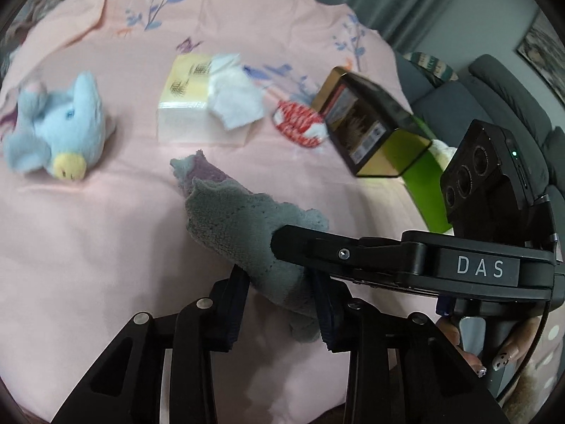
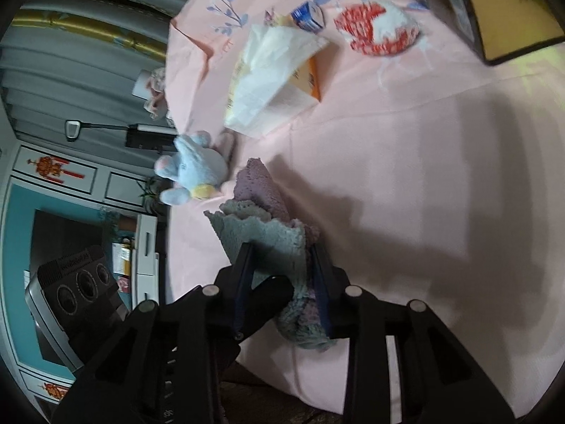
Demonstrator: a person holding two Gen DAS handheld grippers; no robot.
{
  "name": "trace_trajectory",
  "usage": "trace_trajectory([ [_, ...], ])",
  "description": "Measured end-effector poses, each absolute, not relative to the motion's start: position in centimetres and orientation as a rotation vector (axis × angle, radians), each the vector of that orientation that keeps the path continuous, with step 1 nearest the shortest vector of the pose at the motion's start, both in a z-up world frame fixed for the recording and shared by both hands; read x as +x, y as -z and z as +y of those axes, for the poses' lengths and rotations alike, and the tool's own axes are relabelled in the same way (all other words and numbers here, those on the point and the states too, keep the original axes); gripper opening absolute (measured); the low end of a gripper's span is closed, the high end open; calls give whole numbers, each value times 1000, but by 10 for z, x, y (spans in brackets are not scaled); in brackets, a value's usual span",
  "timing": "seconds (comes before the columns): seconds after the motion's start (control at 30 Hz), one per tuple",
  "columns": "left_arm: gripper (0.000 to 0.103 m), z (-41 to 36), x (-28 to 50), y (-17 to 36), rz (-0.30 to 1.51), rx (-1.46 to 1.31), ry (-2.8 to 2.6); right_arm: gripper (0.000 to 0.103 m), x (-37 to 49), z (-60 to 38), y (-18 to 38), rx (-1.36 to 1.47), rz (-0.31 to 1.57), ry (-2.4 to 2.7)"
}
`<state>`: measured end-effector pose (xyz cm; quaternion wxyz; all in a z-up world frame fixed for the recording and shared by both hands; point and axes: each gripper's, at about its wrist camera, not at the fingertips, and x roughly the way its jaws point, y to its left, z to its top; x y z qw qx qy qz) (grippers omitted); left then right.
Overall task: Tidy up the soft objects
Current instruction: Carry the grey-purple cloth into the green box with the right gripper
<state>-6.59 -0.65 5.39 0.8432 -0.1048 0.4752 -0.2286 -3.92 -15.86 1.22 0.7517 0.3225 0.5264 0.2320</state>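
While both pinch one grey cloth point(image 1: 243, 226): left tool point(image 1: 280, 312), right tool point(image 2: 282, 295), one plush point(image 1: 61, 123).

I read both views as evenly lit by soft, diffuse light, with strong fisheye bending and black vignetting at the corners. Motion blur smears the blue plush toy point(image 1: 56, 127) and tissue pack point(image 1: 197, 102). In the right wrist view, broad dark shadows fall across the pink cloth point(image 2: 441, 176).

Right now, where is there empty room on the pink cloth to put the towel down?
Bare cloth lies right of the grey towel, below the tissue box, and left of it below the blue plush. Crowded: the far side, tissue box, red-white cloth and dark box close together.
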Motion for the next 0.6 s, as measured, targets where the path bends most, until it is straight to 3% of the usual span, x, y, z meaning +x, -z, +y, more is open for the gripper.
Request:
trace_trajectory([
  [0.6, 35, -109, -66, -136, 782, -11, 672, 32, -79, -245, -96, 740, 812, -385],
])
